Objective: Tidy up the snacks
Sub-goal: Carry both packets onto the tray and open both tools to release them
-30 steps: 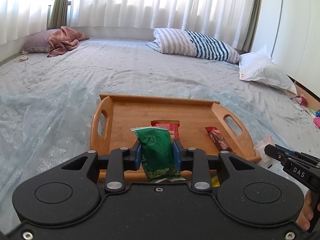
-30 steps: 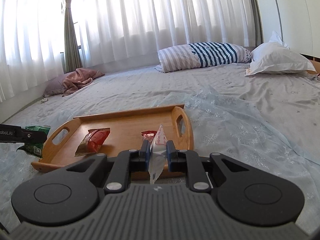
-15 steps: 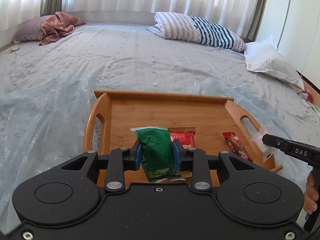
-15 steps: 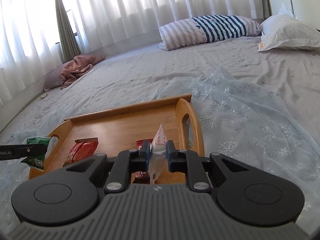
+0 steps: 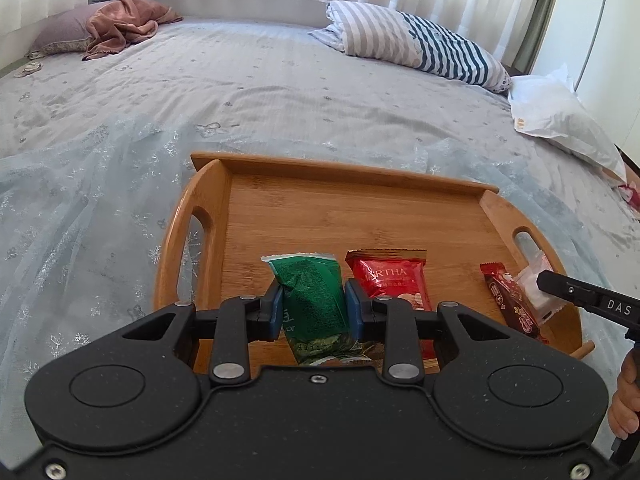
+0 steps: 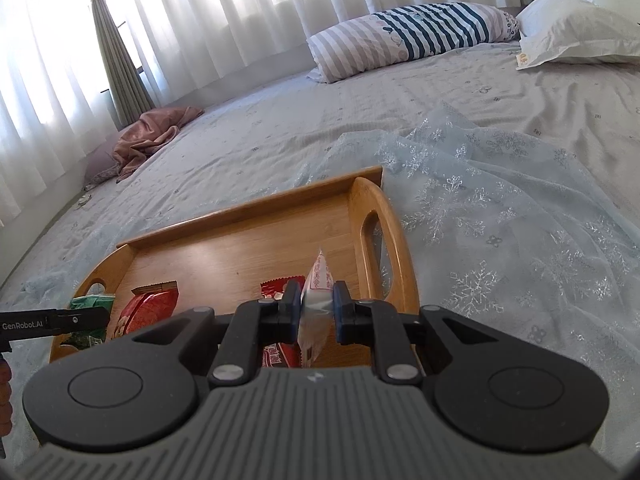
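Observation:
A wooden tray with cut-out handles lies on the bed. My left gripper is shut on a green snack packet, held over the tray's near left part. My right gripper is shut on a thin white sachet with red print, over the tray's near right end. On the tray floor lie a red snack packet and a dark red bar. In the left wrist view the right gripper comes in from the right with the sachet. The green packet also shows at the left in the right wrist view.
A pale blue snowflake-patterned sheer cloth lies under and around the tray. A striped pillow, a white pillow and a crumpled pink cloth lie at the far side by the curtains. A person's hand shows at right.
Both grippers have come forward and down over the tray with their packets still held. The tray now looks larger and closer in both views.

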A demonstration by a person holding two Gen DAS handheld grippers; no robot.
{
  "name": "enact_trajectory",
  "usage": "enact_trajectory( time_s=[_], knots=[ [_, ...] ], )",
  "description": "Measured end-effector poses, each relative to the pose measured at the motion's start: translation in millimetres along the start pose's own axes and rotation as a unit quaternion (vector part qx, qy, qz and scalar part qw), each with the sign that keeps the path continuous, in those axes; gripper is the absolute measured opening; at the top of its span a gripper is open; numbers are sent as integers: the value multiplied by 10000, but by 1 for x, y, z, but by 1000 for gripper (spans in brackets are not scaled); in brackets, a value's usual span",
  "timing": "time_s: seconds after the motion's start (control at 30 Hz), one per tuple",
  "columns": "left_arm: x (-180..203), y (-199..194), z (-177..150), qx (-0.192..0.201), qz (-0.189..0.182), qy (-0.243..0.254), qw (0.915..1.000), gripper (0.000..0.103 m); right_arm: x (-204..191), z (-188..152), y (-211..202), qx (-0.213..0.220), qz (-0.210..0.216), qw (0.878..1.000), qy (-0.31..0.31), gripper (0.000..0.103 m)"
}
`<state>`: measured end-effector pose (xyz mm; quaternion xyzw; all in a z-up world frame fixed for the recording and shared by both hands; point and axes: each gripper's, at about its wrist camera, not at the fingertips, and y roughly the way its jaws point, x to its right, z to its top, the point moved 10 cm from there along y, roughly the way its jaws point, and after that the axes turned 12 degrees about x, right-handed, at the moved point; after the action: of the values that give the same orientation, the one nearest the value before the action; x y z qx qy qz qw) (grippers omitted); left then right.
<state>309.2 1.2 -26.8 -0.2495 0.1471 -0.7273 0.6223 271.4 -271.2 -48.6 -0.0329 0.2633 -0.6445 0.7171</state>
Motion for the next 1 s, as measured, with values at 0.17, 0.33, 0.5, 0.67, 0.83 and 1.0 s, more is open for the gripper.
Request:
enact_trajectory(
  time_s=[0.17, 0.33, 0.5, 0.67, 0.83, 1.0],
  knots=[
    [1, 2, -2, -16, -4, -31, 10000, 29, -1, -1, 1, 3, 74, 10000, 31, 19],
    [6, 5, -5, -53, -56, -13, 10000, 29, -2, -3, 2, -3, 137, 9999, 36, 19],
    [10, 8, -7, -76, -107, -25, 9999, 29, -1, -4, 2, -11, 228, 9996, 146, 19],
    [17, 10, -9, -111, -201, -6, 9997, 29, 0, -7, 2, -38, 383, 9985, 400, 19],
    [27, 14, -13, -174, -357, -6, 9992, 29, -2, -11, 2, -68, 520, 9972, 528, 19],
    [36, 15, -17, -214, -488, 16, 9986, 30, -3, -13, 2, -70, 566, 9972, 491, 19]
  ],
)
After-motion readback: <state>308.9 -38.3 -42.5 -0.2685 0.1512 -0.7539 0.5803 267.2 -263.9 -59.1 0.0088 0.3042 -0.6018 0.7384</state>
